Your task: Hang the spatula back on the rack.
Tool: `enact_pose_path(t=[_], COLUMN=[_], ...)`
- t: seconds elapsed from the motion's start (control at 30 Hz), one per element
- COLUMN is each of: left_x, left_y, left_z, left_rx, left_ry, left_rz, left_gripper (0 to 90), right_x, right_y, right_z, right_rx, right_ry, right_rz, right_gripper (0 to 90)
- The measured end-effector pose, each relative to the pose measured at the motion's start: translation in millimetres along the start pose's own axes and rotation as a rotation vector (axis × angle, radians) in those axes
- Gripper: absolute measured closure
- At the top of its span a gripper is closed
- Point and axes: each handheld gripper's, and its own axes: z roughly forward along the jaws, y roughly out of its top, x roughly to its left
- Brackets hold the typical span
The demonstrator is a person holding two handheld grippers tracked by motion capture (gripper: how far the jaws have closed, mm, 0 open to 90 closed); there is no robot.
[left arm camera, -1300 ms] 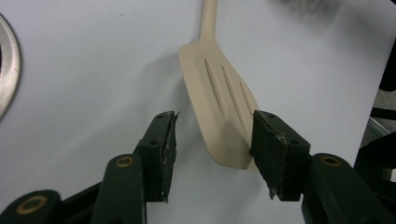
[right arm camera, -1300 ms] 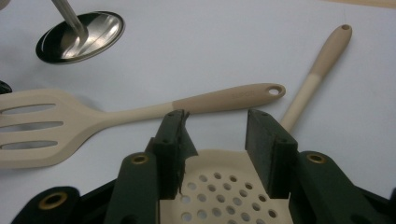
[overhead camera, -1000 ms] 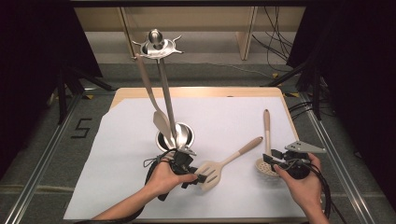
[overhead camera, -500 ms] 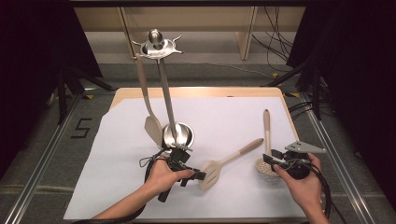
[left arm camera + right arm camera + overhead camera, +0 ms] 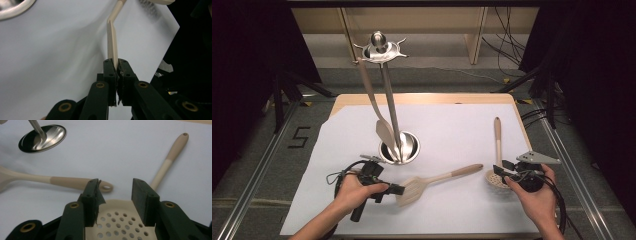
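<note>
The left gripper [image 5: 393, 189] has clamped the slotted spatula [image 5: 414, 187] by its blade edge and dragged it nearer the person, away from the utensil stand [image 5: 399, 147]. The right gripper [image 5: 114, 195] waits, jaws wide, over the skimmer [image 5: 117, 220].

Single digit "5" — black, on floor [image 5: 298, 140] left of table (nothing else legible).

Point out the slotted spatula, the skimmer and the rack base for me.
slotted spatula [image 5: 416, 188], high view, on its blade.
skimmer [image 5: 117, 220], right gripper view, on its perforated head.
rack base [image 5: 411, 145], high view, on its steel rim.
</note>
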Motion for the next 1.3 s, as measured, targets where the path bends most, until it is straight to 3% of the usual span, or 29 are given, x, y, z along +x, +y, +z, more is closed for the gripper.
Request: enact_pose_path(t=[0.03, 0.1, 0.13, 0.17, 0.2, 0.23, 0.3, 0.37, 0.4, 0.5, 0.57, 0.6, 0.63, 0.67, 0.77, 0.8, 0.83, 0.87, 0.9, 0.97, 1.0, 1.03, 1.1, 1.13, 1.2, 1.27, 1.3], left_x=[4.2, 7.9, 14.1, 17.6, 17.6, 26.6, 28.7, 30.7, 33.5, 37.8, 40.3, 41.7, 42.5, 43.3, 43.3, 43.5, 38.5, 38.5, 32.2, 18.9, 14.2, 14.2, 6.9, 1.1, -0.9, -5.1, -8.3], left_y=[-6.0, -8.4, -13.6, -15.8, -15.8, -18.1, -18.8, -21.0, -22.0, -24.9, -27.1, -28.0, -28.5, -28.4, -26.8, -24.8, -22.3, -22.3, -20.1, -14.5, -13.3, -13.3, -10.2, -6.3, -4.0, 1.6, 7.6], left_z=[-9.7, -14.8, -23.7, -26.7, -26.7, -36.2, -38.8, -40.8, -43.0, -46.6, -48.5, -49.4, -50.0, -51.3, -51.6, -54.3, -55.2, -55.2, -54.6, -53.9, -50.7, -50.7, -43.7, -35.8, -30.7, -21.4, -11.2], left_rx=[0.027, 0.046, 0.041, 0.041, 0.041, 0.098, 0.106, 0.083, 0.098, 0.120, 0.138, 0.132, 0.128, 0.135, 0.117, 0.134, 0.081, 0.081, 0.041, 0.020, -0.002, -0.002, 0.000, 0.014, 0.017, 0.051, 0.077], left_ry=[-0.002, -0.018, -0.019, -0.016, -0.016, -0.022, -0.029, -0.038, -0.036, -0.041, -0.016, -0.002, -0.003, 0.001, 0.091, 0.190, 0.297, 0.297, 0.360, 0.385, 0.370, 0.370, 0.367, 0.370, 0.365, 0.353, 0.351], left_rz=[-0.034, -0.056, -0.095, -0.108, -0.108, -0.058, -0.066, -0.104, -0.087, -0.095, -0.084, -0.079, -0.088, -0.086, -0.023, 0.068, 0.152, 0.152, 0.199, 0.269, 0.282, 0.282, 0.321, 0.363, 0.381, 0.405, 0.440], left_gripper=[85.3, 85.3, 85.3, 85.3, 85.3, 85.3, 85.3, 85.2, 85.2, 84.7, 84.3, 83.7, 83.5, 83.3, 76.9, 65.1, 59.5, 54.3, 54.3, 48.1, 47.7, 47.4, 47.4, 47.9, 48.1, 49.5, 50.2], right_x=[-1.2, -0.6, -1.3, -0.3, -0.3, 0.0, 0.6, 0.0, 0.0, -0.8, -0.9, 1.4, -1.2, -1.5, -0.8, -0.5, -0.5, -0.5, -1.2, -1.3, -1.2, -1.2, -0.8, -0.9, -1.0, -0.8, -0.8], right_y=[0.1, -0.3, 0.1, -0.2, -0.2, -0.1, -0.2, -0.1, -0.1, -0.1, -0.1, -0.3, 0.0, -0.1, -0.3, -0.2, -0.2, -0.2, -0.1, 0.0, 0.0, 0.0, 0.2, 0.0, -0.1, -0.2, -0.2], right_z=[0.5, 1.9, 0.7, 1.9, 1.9, 0.8, 1.0, 0.9, 0.9, 0.5, 0.5, 0.0, 0.3, 0.6, 1.8, 1.6, 1.7, 1.7, 0.7, 1.2, 1.3, 1.3, 0.6, 0.7, 0.9, 1.2, 1.3], right_rx=[-0.008, -0.010, -0.008, -0.010, -0.010, -0.003, -0.002, -0.002, -0.002, 0.002, 0.002, 0.009, -0.001, -0.004, -0.010, -0.003, -0.003, -0.003, -0.005, -0.004, -0.003, -0.003, 0.001, 0.002, 0.003, 0.006, 0.007], right_ry=[-0.004, 0.016, -0.008, 0.013, 0.013, 0.002, 0.004, 0.005, 0.005, 0.008, 0.008, 0.000, -0.009, -0.012, 0.012, 0.013, 0.013, 0.013, -0.007, -0.011, -0.009, -0.009, -0.014, -0.010, -0.010, -0.007, -0.006], right_rz=[-0.018, -0.004, -0.018, 0.001, 0.001, 0.002, 0.011, 0.001, 0.001, 0.004, 0.003, 0.025, -0.014, -0.018, -0.003, 0.000, 0.000, 0.000, -0.014, -0.016, -0.016, -0.016, -0.017, -0.014, -0.014, -0.014, -0.015], right_gripper=[58.2, 58.2, 58.2, 58.2, 58.2, 58.2, 58.2, 58.1, 58.1, 58.1, 58.1, 58.0, 58.1, 58.0, 58.0, 58.0, 57.9, 57.9, 57.9, 57.9, 57.9, 57.9, 57.8, 57.8, 57.8, 57.7, 57.7])
